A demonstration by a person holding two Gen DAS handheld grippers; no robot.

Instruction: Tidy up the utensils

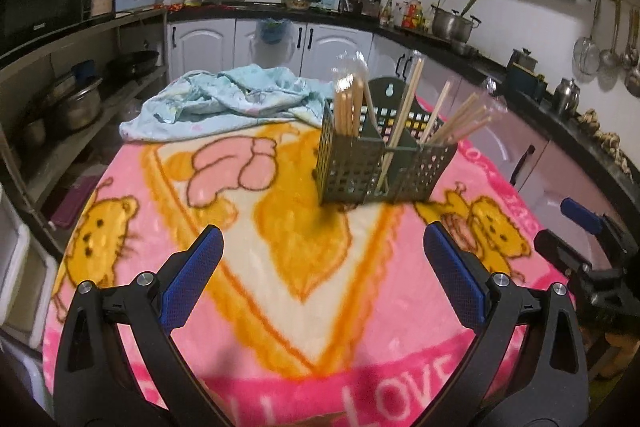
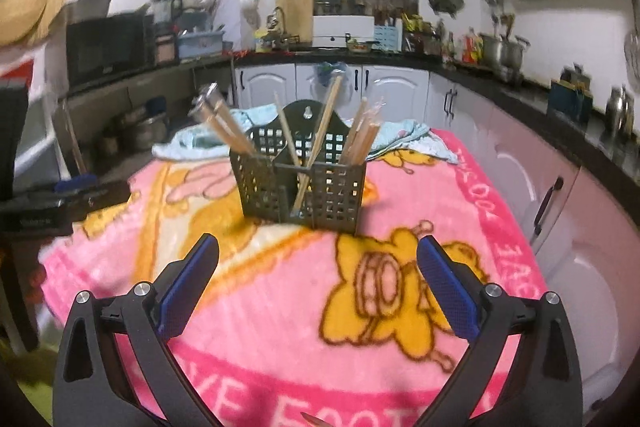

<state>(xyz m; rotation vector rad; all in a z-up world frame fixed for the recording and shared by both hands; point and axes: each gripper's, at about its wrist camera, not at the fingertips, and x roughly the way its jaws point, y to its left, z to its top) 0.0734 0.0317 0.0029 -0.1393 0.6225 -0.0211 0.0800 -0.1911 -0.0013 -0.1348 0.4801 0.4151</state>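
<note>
A dark green perforated utensil caddy [image 1: 362, 167] [image 2: 320, 187] stands upright on a pink cartoon blanket [image 1: 280, 287] [image 2: 280, 307], split into compartments. Bundles of wooden chopsticks [image 1: 350, 103] [image 2: 224, 125] lean out of its left and right compartments, and single chopsticks [image 1: 404, 115] [image 2: 320, 131] slant through the middle one. My left gripper [image 1: 323, 241] hovers open over the blanket in front of the caddy, with nothing between its blue pads. My right gripper [image 2: 318, 249] is likewise open and empty, a short way before the caddy. The right gripper's blue tip also shows in the left wrist view [image 1: 580, 215].
A crumpled light blue cloth [image 1: 224, 99] [image 2: 404, 135] lies on the blanket behind the caddy. Kitchen counters with pots, bottles and a microwave [image 1: 40, 3] ring the table; white cabinets [image 1: 320, 39] stand behind. The left gripper's body [image 2: 52, 211] shows at the left edge of the right wrist view.
</note>
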